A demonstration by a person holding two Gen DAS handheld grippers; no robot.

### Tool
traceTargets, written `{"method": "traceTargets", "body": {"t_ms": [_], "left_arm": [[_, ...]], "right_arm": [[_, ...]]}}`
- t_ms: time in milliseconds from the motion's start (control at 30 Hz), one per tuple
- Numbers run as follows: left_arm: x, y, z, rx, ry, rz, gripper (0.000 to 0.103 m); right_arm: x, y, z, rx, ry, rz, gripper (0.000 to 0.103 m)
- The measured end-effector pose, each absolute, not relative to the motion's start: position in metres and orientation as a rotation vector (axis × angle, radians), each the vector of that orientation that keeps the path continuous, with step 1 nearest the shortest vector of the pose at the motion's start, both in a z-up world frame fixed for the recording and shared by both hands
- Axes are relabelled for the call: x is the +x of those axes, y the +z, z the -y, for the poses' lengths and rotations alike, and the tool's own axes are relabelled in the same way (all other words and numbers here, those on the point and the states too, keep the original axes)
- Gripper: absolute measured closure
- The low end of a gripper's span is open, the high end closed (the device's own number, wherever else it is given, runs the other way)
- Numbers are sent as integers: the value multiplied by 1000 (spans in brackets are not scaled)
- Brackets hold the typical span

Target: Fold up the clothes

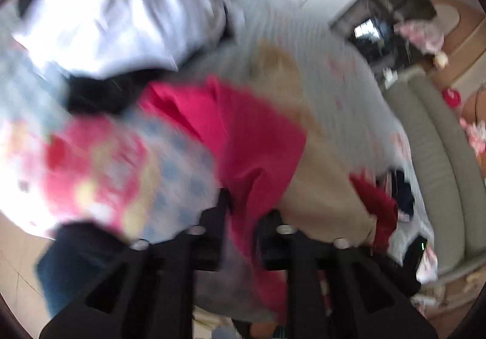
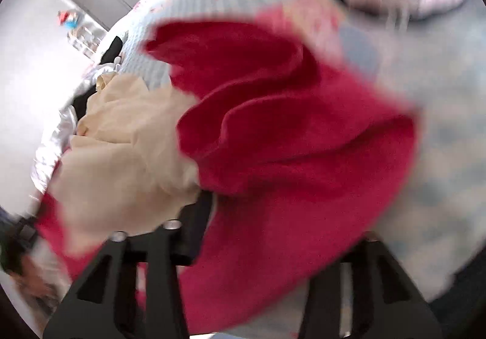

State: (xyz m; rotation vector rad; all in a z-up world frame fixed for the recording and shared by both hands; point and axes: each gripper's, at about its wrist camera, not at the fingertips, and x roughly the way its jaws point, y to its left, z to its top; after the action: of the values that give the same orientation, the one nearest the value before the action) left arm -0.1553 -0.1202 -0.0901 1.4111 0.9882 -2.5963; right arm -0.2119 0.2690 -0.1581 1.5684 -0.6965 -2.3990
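Red garment [image 1: 258,138]: centre frame, a strip hanging down between the left gripper [image 1: 243,214] fingers.
Left gripper: clamped on it.
Right gripper [image 2: 273,235]: draped by red garment [image 2: 291,132]; grip cannot be told.

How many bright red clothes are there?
1 for sure: a bright red knit garment pinched in the left tongs and draped over the right tongs. A darker red scrap beside the beige cloth may be another.

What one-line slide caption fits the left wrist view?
Left gripper pinches a red garment above a striped bedspread strewn with clothes, motion-blurred.
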Motion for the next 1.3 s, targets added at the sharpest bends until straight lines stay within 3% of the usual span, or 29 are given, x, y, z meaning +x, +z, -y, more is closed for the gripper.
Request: {"method": "traceTargets", "body": {"t_ms": [33, 67, 100, 133, 167, 233, 333, 567, 733, 833, 933, 1033, 1100, 1167, 1233, 1300], "left_arm": [[-165, -105, 119, 1470, -2568, -1006, 46], [-174, -120, 117, 1528, -2537, -1030, 46], [-179, -129, 116, 1572, -2502, -1076, 60], [-183, -130, 113, 1586, -2498, -1110, 70], [-185, -123, 108, 1570, -2536, -1104, 88], [-186, -91, 97, 1479, -2663, -1031, 94], [-176, -33, 89, 1285, -2842, -1002, 95], [-129, 102, 87, 801, -3158, -893, 95], [-100, 102, 97, 829, -3164, -1012, 95], [-98, 70, 99, 967, -3079, -1046, 95], [-96, 41, 102, 1077, -2995, -1124, 95], [-94, 23, 104, 1113, -2961, -1121, 95], [-96, 8, 108, 1160, -2928, -1151, 95], [-99, -7, 112, 1207, -2893, -1181, 95], [-102, -22, 115, 1253, -2857, -1210, 94], [-105, -37, 119, 1299, -2820, -1238, 91]], "right_arm": [[-217, -165, -267, 1569, -2381, 725, 42], [-223, -167, -263, 1574, -2383, 705, 39], [-229, -169, -258, 1579, -2384, 685, 39], [-233, -167, -254, 1570, -2389, 662, 53], [-233, -155, -252, 1531, -2402, 633, 73], [-234, -132, -247, 1452, -2425, 575, 87], [-233, -94, -241, 1323, -2455, 510, 90], [-191, 15, -276, 894, -2501, 620, 90], [-137, 61, -300, 654, -2461, 729, 93], [-141, 45, -301, 779, -2501, 699, 93], [-156, -12, -295, 1065, -2410, 762, 89], [-168, -87, -283, 1312, -2249, 879, 68], [-168, -128, -274, 1444, -2173, 923, 63], [-164, -156, -267, 1495, -2111, 958, 50], [-164, -168, -262, 1486, -2098, 988, 46], [-165, -163, -265, 1442, -2077, 1011, 34]]}}
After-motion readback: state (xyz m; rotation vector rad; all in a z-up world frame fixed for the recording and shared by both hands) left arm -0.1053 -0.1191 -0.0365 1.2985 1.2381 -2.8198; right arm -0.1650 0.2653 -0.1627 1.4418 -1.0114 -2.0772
